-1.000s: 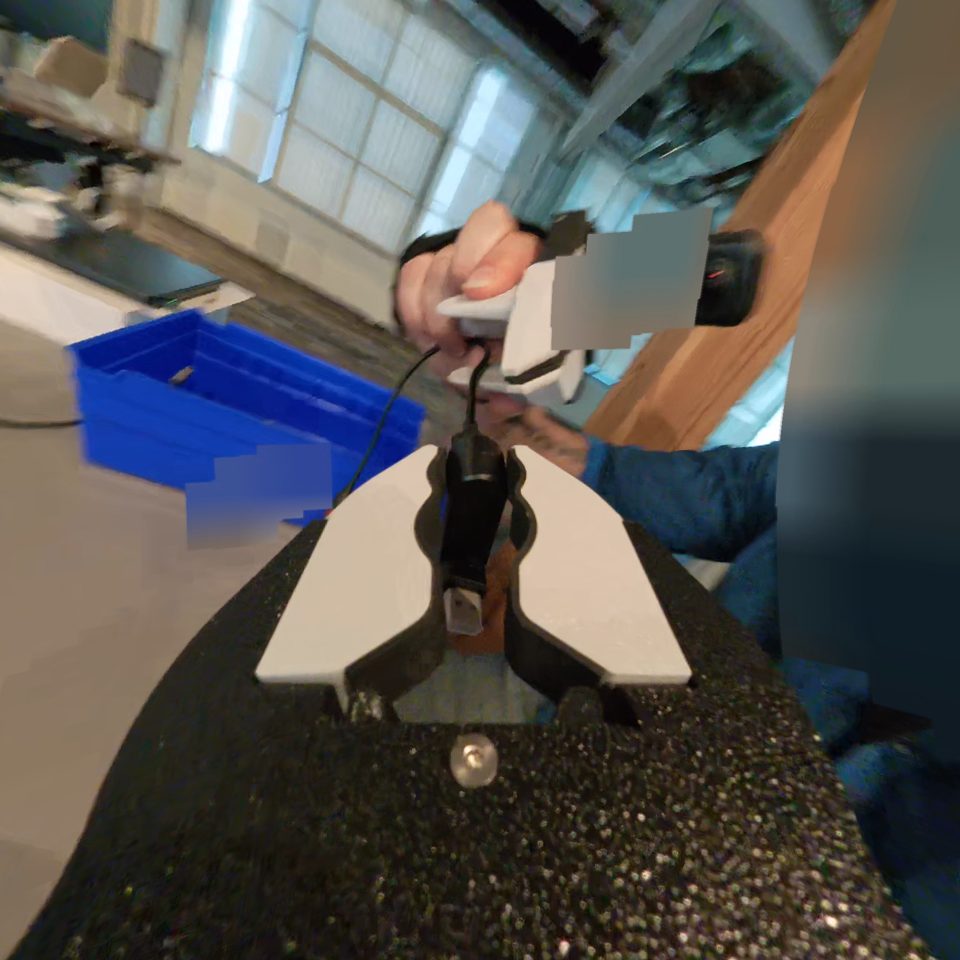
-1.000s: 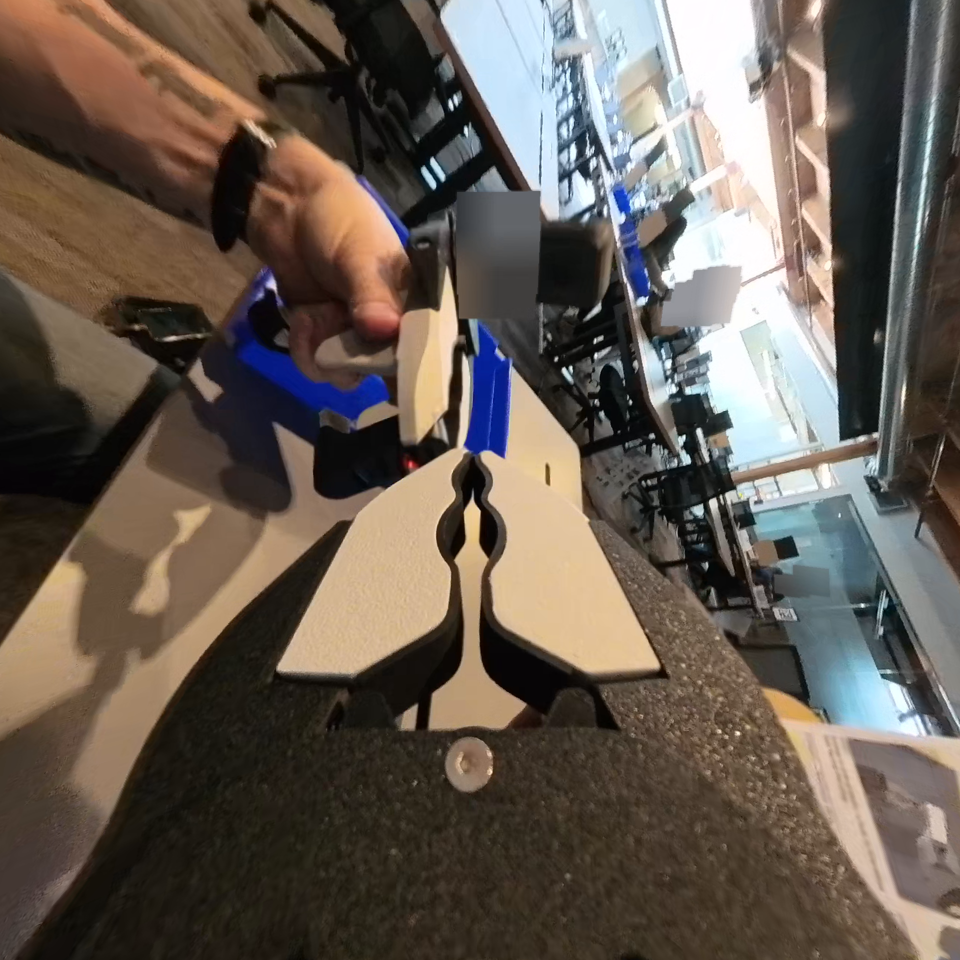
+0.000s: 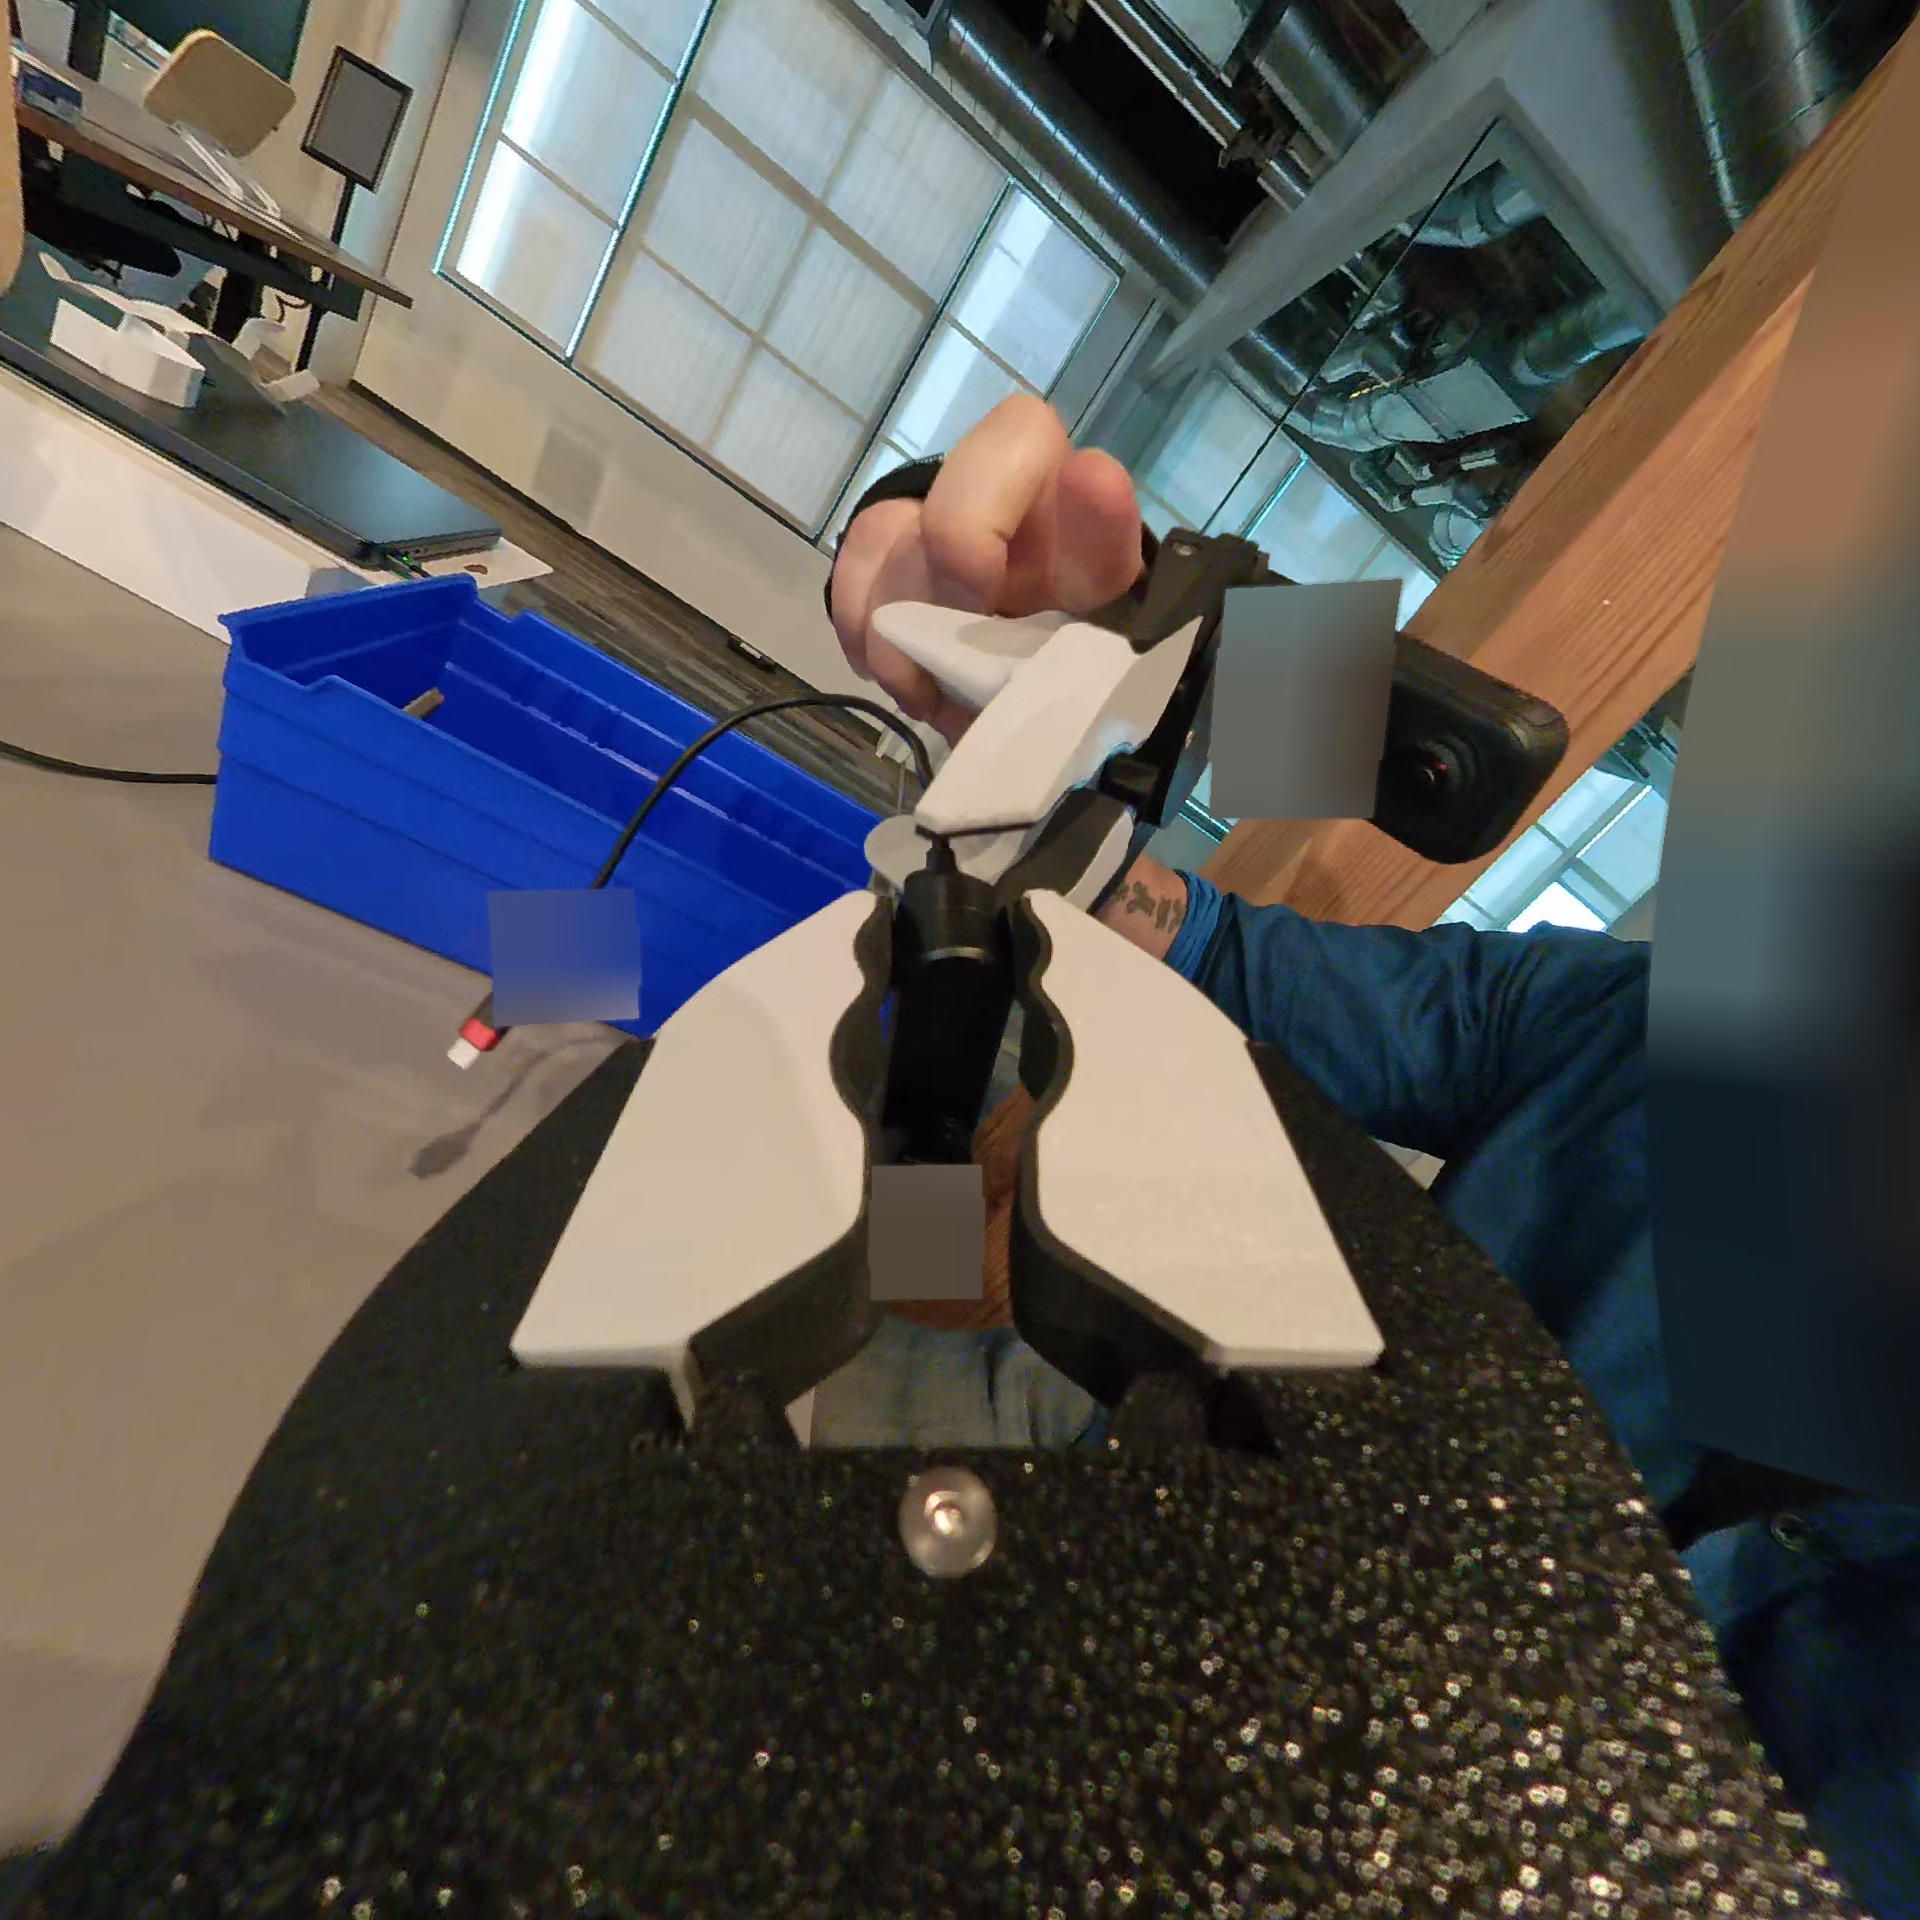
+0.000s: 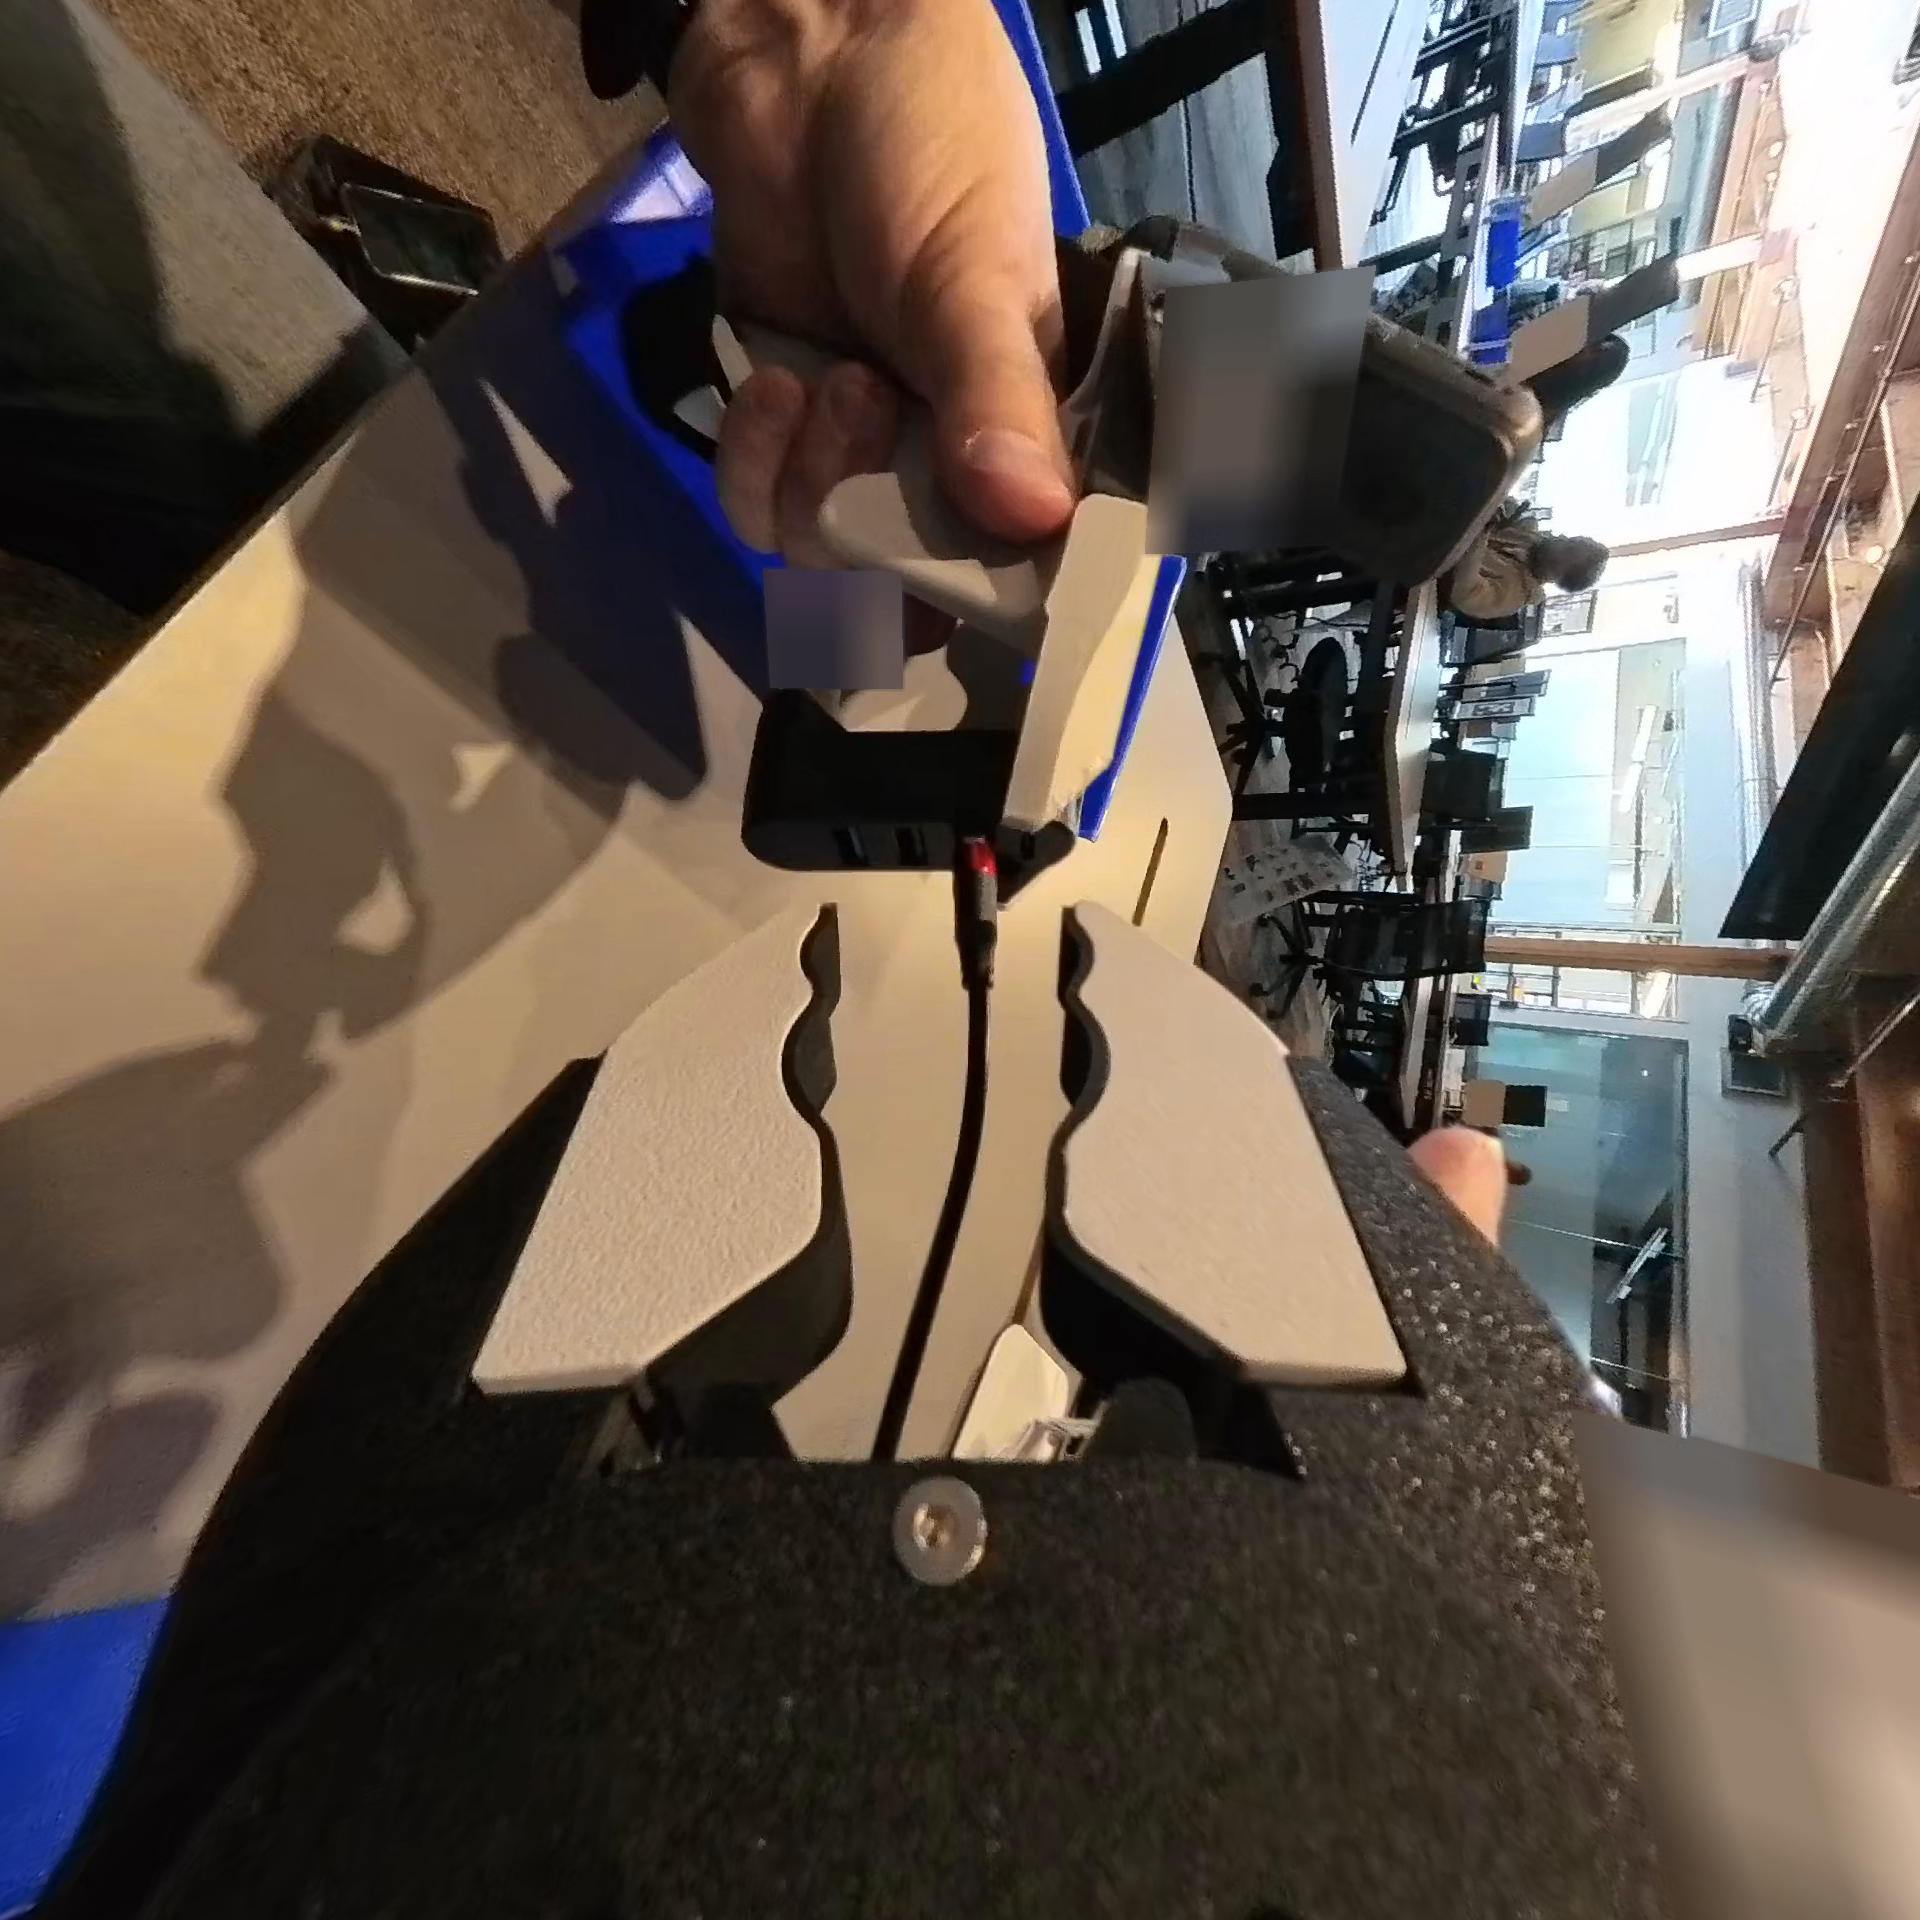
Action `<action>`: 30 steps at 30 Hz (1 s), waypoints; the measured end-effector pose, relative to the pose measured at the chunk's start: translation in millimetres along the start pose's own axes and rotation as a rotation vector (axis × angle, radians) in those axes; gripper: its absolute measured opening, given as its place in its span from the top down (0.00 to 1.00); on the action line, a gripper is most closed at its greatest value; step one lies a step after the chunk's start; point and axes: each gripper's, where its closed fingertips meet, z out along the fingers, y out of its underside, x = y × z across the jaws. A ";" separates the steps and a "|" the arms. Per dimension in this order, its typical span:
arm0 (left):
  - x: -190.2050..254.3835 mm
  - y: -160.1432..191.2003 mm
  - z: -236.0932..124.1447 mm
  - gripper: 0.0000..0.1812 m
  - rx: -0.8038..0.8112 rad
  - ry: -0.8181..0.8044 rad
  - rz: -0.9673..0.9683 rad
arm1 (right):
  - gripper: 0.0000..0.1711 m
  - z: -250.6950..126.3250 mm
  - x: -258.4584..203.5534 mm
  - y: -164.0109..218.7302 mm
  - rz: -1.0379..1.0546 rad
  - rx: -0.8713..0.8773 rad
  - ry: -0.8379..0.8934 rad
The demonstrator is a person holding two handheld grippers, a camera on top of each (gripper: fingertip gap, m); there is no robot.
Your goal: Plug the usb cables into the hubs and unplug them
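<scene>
Your grey table point(image 3: 156, 1091) runs under everything, and the blue bin point(image 3: 416, 769) sits on it ahead of you to the left, its open top facing up, well apart from both tools.

Your left gripper point(image 3: 945, 914) is closed around the black hub point(image 3: 940, 1029), gripping it across its narrow sides so the body lies lengthwise in the slot between the two white fingers point(image 3: 727, 1153). In the right wrist view you see that same hub point(image 4: 883, 800) end-on and held clear of the tabletop, its row of ports facing your other tool. Your hand point(image 4: 883, 229) wraps the left tool's handle above it.

Your right gripper point(image 4: 945, 935) stands wide open with nothing clamped; its fingers point(image 4: 675, 1174) flank the cable without touching it. The black usb cable point(image 4: 945, 1195) runs straight down the gap between them, and its plug point(image 4: 975, 883), with a red collar, is seated in one of the hub's ports near the right end. From the left wrist view, your right tool point(image 3: 1039, 727) hangs just beyond the hub's far end, and a thin black lead point(image 3: 707, 769) arcs from that end down towards the bin.

A second connector with a red-and-white tip point(image 3: 473, 1042) lies loose on the table just in front of the bin.
</scene>
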 end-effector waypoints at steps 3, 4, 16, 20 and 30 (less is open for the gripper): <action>1.5 0.6 0.1 0.88 -0.006 0.002 0.003 | 0.77 1.7 1.4 -1.2 0.001 -0.001 0.009; 2.1 0.9 0.3 0.88 -0.008 0.005 0.002 | 0.77 1.9 0.8 -1.6 0.005 0.000 0.002; 5.6 -1.6 1.3 0.88 0.010 0.012 0.013 | 0.96 -0.8 6.0 -6.3 0.015 0.005 0.040; 1.3 -11.4 -2.5 0.79 0.078 -0.020 0.020 | 0.96 -2.7 16.7 -1.1 0.065 -0.012 0.097; -3.3 -16.9 -2.8 0.64 0.121 -0.049 0.031 | 0.96 -9.7 36.4 12.8 0.197 -0.050 0.188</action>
